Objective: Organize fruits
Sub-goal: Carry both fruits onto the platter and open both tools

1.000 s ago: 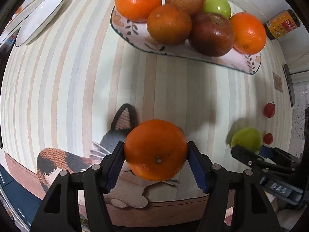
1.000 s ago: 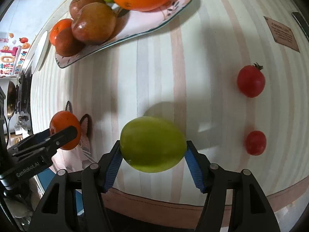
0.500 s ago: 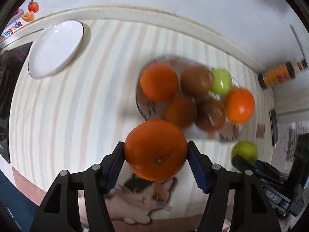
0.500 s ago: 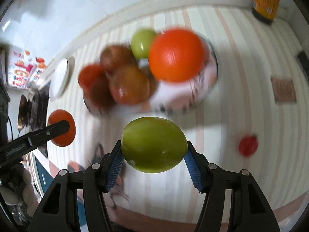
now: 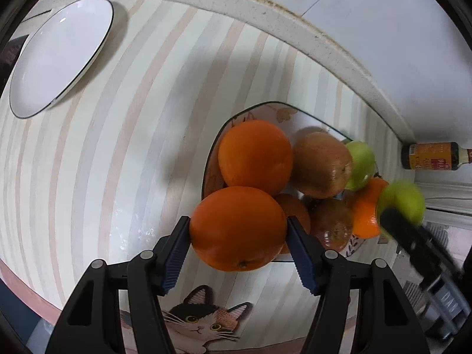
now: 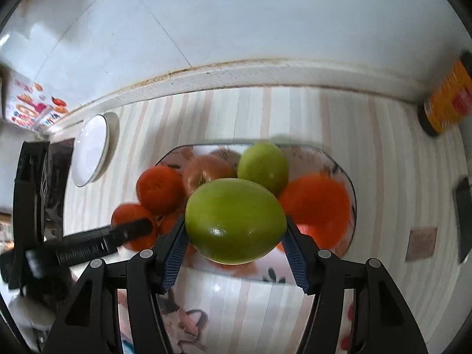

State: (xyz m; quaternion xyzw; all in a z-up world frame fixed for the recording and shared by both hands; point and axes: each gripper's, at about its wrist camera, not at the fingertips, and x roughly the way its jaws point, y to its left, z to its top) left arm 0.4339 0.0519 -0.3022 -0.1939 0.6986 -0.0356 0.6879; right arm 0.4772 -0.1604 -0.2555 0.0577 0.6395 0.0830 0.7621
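Note:
My left gripper (image 5: 238, 244) is shut on an orange (image 5: 237, 227) and holds it above the near left rim of the floral fruit plate (image 5: 259, 111). The plate holds oranges, brown-red apples and a green apple (image 5: 360, 163). My right gripper (image 6: 235, 247) is shut on a green fruit (image 6: 235, 219) above the plate's near edge (image 6: 236, 274). In the left wrist view the right gripper and its green fruit (image 5: 402, 200) show blurred at the right. In the right wrist view the left gripper's finger and its orange (image 6: 129, 211) show at the left.
An empty white plate (image 5: 59, 56) lies at the far left of the striped mat. A dark sauce bottle (image 5: 433, 156) lies by the wall at the right. A cat picture (image 5: 203, 324) marks the mat's near edge. A small card (image 6: 421, 243) lies right of the fruit plate.
Both grippers have lifted their fruit off the mat and moved forward to the fruit plate. The orange and the green fruit now hang over the plate's near side.

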